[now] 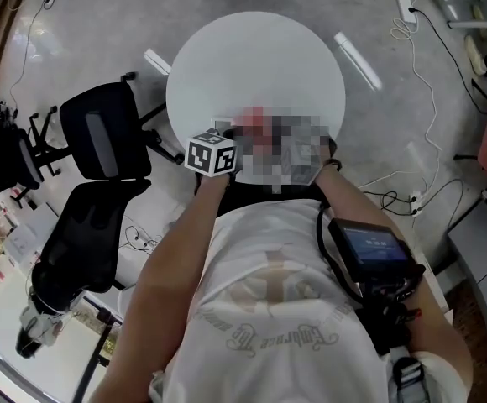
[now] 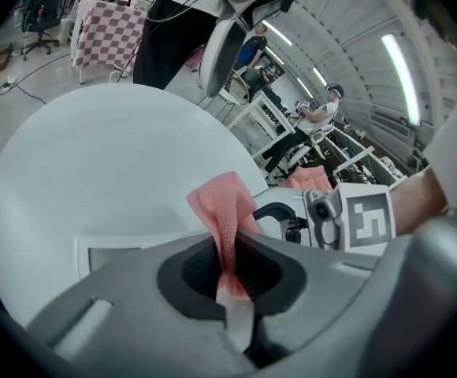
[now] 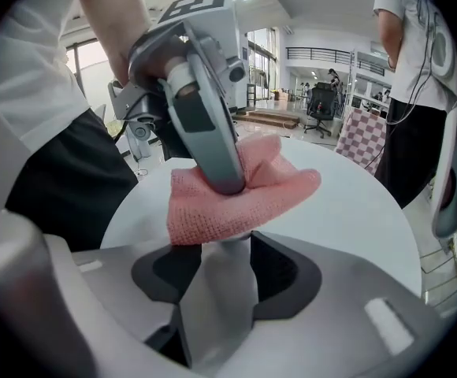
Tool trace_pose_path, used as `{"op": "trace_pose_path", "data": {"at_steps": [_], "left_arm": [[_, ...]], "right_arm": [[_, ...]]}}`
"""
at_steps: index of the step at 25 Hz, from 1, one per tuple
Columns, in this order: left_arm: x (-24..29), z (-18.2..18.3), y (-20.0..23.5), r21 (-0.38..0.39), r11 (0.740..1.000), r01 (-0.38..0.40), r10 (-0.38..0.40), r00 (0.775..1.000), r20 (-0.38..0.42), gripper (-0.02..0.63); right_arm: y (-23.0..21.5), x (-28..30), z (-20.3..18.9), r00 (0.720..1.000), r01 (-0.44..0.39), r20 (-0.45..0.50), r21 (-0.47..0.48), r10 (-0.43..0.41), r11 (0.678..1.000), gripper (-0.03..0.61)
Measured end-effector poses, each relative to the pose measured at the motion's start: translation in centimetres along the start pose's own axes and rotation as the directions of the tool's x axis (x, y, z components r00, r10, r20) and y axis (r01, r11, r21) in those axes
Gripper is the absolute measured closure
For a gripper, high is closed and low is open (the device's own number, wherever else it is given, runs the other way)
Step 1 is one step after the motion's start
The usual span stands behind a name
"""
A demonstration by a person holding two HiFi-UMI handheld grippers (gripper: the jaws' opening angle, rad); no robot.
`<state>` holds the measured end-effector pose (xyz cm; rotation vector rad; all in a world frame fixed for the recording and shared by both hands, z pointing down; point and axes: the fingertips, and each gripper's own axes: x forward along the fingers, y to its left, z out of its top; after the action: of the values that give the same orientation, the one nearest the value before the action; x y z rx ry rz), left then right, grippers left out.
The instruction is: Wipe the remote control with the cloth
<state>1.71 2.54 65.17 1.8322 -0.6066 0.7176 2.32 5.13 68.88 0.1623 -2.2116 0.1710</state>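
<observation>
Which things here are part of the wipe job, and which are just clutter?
Job: pink cloth in left tool; remote control in right tool; round table.
Lying about: black office chairs, power strip, checked fabric.

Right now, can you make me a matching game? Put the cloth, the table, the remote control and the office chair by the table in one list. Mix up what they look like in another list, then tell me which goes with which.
Things:
1. cloth
2. table
3. remote control
4. office chair

What they look like:
A. black, standing on the floor
B. grey, between the fingers of the right gripper
C. pink
D. white with a round top

Pairs: 1-C, 2-D, 3-B, 4-A.
</observation>
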Motion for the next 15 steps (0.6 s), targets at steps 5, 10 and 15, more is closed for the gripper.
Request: {"op": "trace_pose_path", "data": {"at_steps": [5, 10, 15], "left_arm": [[1.9, -0.5, -0.2, 0.063, 0.998, -0.018, 0.025, 0.994, -0.106, 0.594], [2.3, -0.7, -0.1, 0.18, 0.981, -0.074, 0.108, 0.976, -0.19, 0.595], [0.5, -0.8, 2.0, 0.219, 0.962, -0.161, 0.203, 0.962, -0.184, 0.595]], "right_arm": [[0.1, 0.2, 0.2, 1.0, 0.003, 0.0, 0.013, -0.003, 1.0, 0.377], [0.1, 0.3, 0.0, 1.0, 0.004, -0.016, 0.04, -0.004, 0.999, 0.382], [0.2, 0.2, 0.6, 1.0, 0.015, -0.012, 0.059, -0.014, 0.998, 0.382]]}}
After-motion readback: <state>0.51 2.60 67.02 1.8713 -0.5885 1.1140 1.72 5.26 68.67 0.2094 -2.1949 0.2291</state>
